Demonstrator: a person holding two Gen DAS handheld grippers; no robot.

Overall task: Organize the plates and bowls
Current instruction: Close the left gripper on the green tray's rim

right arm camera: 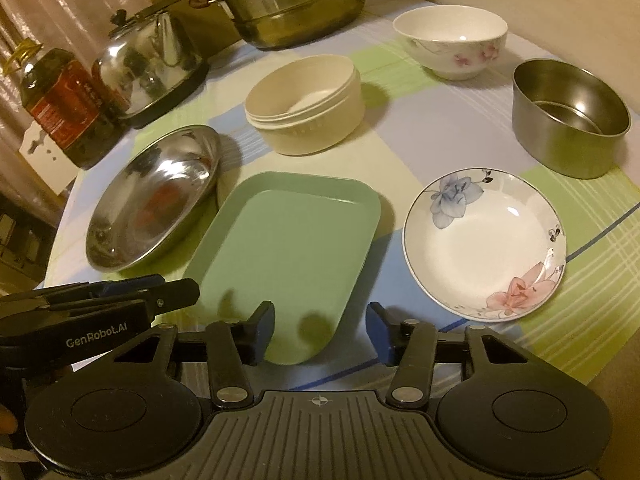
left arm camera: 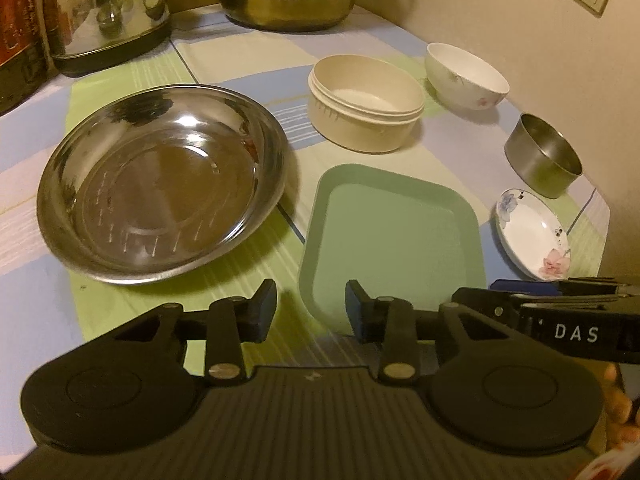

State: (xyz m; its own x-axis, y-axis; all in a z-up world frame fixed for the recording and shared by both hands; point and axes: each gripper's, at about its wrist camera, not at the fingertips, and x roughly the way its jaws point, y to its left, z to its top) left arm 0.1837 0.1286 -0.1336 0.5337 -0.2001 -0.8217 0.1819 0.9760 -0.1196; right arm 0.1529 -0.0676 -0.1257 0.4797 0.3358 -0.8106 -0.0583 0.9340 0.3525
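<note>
Both the left gripper (left arm camera: pixel 311 307) and right gripper (right arm camera: pixel 320 330) are hovering part-open and empty over the near corner of the pale green rectangular plastic tray (right arm camera: pixel 292 256), lying lengthwise ahead mid-table.

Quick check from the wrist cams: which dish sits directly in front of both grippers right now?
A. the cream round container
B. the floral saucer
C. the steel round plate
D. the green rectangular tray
D: the green rectangular tray has its near edge between the fingers of the right gripper, and its near corner lies just ahead of the left gripper; neither touches it.
</note>
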